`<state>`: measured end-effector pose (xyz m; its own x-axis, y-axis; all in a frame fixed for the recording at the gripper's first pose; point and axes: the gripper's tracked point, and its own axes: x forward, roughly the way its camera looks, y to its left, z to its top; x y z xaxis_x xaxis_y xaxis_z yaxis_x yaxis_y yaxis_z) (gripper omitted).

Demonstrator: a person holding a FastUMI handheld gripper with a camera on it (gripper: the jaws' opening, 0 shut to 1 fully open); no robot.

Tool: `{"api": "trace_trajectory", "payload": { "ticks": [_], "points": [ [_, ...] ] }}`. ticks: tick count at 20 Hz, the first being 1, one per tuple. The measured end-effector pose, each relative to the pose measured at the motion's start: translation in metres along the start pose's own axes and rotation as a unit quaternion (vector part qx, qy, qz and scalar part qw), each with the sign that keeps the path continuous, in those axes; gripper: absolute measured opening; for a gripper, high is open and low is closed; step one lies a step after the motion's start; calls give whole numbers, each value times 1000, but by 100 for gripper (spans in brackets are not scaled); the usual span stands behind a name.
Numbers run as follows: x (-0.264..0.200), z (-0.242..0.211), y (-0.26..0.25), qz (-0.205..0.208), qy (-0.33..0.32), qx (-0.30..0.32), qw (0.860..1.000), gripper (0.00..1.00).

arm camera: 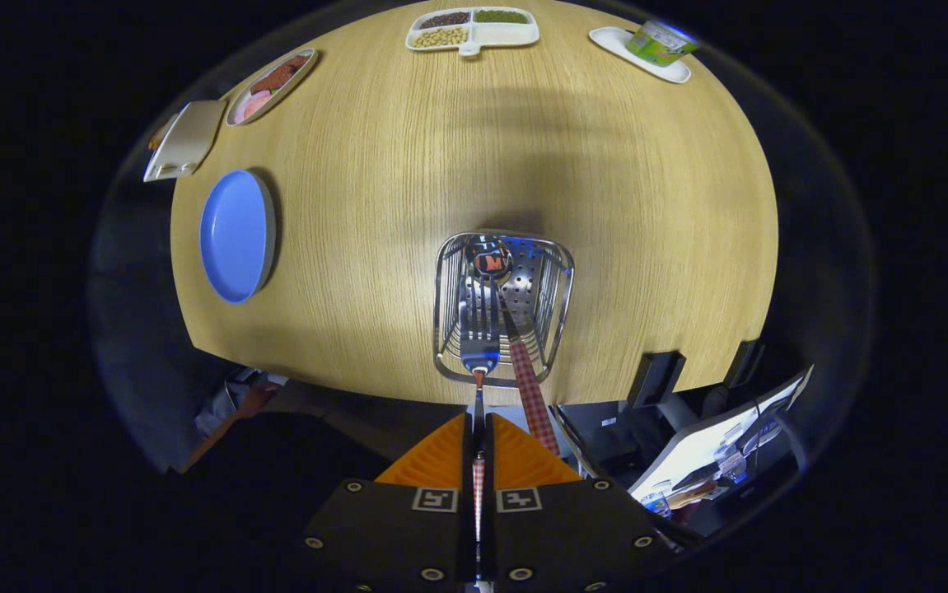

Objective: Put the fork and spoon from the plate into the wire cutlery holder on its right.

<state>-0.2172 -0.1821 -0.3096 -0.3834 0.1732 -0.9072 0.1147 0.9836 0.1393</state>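
Observation:
My gripper (pixel 478 420) is shut on the checked handle of the fork (pixel 479 329), which points straight ahead with its tines hanging over the open top of the wire cutlery holder (pixel 560 284). The holder stands on the wooden table just beyond my fingers. The spoon (pixel 492 259) stands inside the holder, bowl down against the perforated bottom, and its checked handle leans out over the near rim to the right of the fork. The blue plate (pixel 231 235) lies bare, well to the left of the holder.
Across the table stand a divided dish of beans (pixel 474 29), an oval dish of food (pixel 272 85), a beige lidded box (pixel 185 140) and a green cup lying on a white tray (pixel 656 45). The table's near edge runs just under the holder.

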Motion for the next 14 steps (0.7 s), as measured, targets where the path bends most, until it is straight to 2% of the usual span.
{"api": "trace_trajectory", "payload": {
  "ticks": [6,9,14],
  "points": [
    [-1,14,-1,24,44,-10,999,3],
    [-1,15,-6,19,58,-18,998,7],
    [-1,23,-7,29,56,2,998,11]
  ]
}}
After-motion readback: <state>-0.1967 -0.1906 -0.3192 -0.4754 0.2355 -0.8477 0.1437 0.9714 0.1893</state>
